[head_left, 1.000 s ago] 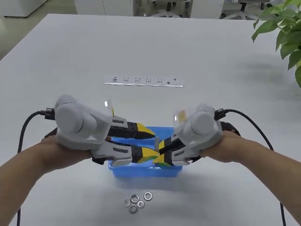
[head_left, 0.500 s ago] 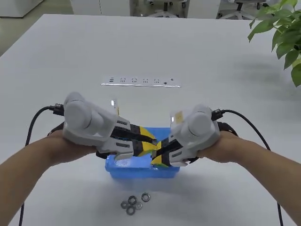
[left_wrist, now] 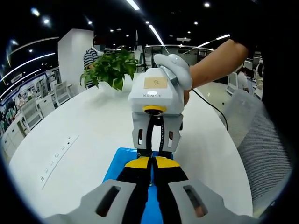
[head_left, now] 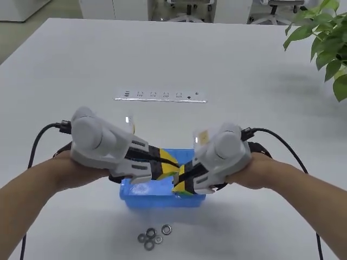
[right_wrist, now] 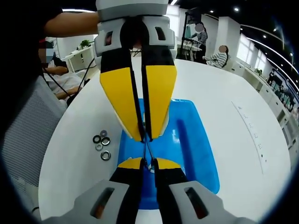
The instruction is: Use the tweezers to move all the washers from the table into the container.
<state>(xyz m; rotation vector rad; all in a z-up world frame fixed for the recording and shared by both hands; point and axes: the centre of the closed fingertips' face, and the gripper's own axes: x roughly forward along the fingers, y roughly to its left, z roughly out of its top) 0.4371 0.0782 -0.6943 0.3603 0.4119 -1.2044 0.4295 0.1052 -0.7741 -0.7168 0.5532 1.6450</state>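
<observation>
Over the blue container [head_left: 142, 190] my two grippers meet tip to tip. The left gripper [head_left: 171, 166] comes in from the left and the right gripper [head_left: 179, 182] from the right. In the right gripper view, thin metal tweezers [right_wrist: 147, 150] run out of the left gripper's [right_wrist: 145, 136] yellow jaws into my right gripper's [right_wrist: 147, 164] own jaws. Both pairs of jaws are pressed together on them. In the left gripper view my left gripper [left_wrist: 150, 161] faces the right gripper [left_wrist: 152, 150]. Several steel washers [head_left: 154, 236] lie on the table just in front of the container [right_wrist: 191, 140], as a loose cluster of washers [right_wrist: 102, 143].
A white power strip [head_left: 161, 96] lies across the middle of the white table [head_left: 238, 70]. A potted plant [head_left: 324, 38] stands at the far right. Black cables [head_left: 36, 146] trail from both grippers. Office chairs stand beyond the far edge.
The two grippers have drawn closer until their tips meet over the container. The head camera has dipped a little; washers and container stay put.
</observation>
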